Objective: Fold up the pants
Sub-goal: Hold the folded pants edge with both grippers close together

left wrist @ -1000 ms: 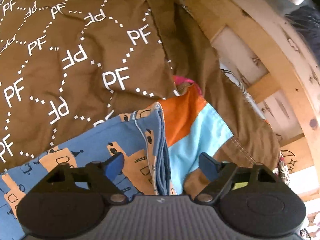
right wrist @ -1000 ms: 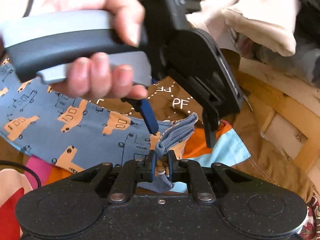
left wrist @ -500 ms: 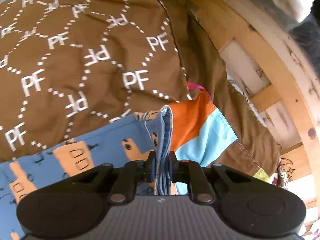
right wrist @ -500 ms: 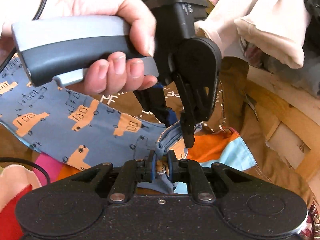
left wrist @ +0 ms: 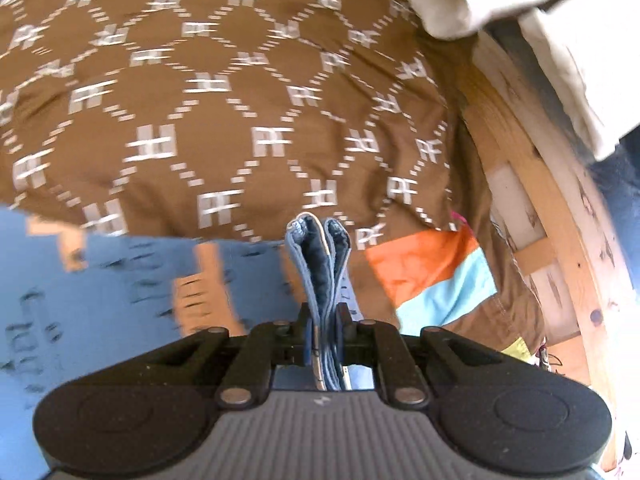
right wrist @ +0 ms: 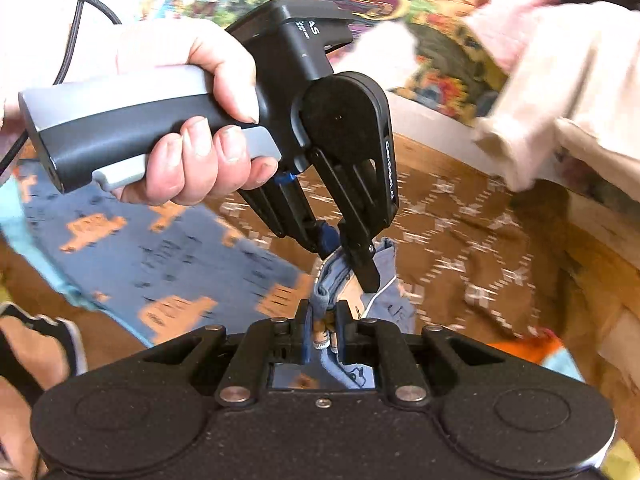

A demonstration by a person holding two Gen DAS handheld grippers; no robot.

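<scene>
Both grippers, the left gripper and right gripper, clamp their fingers on the pants' bunched edge, seemingly to carry it over for a fold.

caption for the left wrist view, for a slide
Left hand-held gripper shut on blue printed pants above a brown patterned blanket.

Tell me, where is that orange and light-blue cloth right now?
In the left wrist view the orange and light-blue cloth lies at centre right on the brown patterned blanket, right of the blue pants and beside the wooden frame.
</scene>
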